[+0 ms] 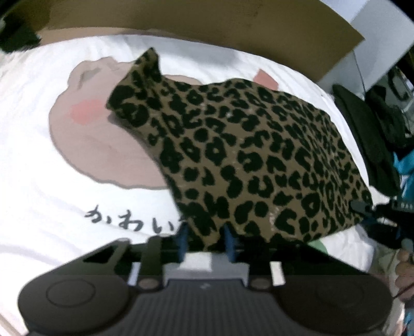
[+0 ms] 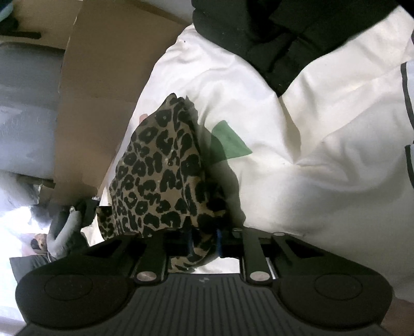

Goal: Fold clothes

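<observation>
A leopard-print garment [image 1: 245, 155] hangs stretched above a white bedsheet [image 1: 31, 160] printed with a pink cartoon face and dark lettering. My left gripper [image 1: 207, 240] is shut on the garment's near edge, its blue pads [image 1: 182, 240] pinching the cloth. In the right wrist view the same garment [image 2: 160, 170] bunches and rises from my right gripper [image 2: 204, 243], which is shut on another edge of it. The far corner of the cloth sticks up loosely.
A brown cardboard panel [image 1: 233, 23] stands behind the bed, and also shows in the right wrist view [image 2: 103, 90]. Black clothing [image 2: 284, 33] lies on the sheet at the far side. Dark items and a bag [image 1: 383, 124] sit off the bed's right edge.
</observation>
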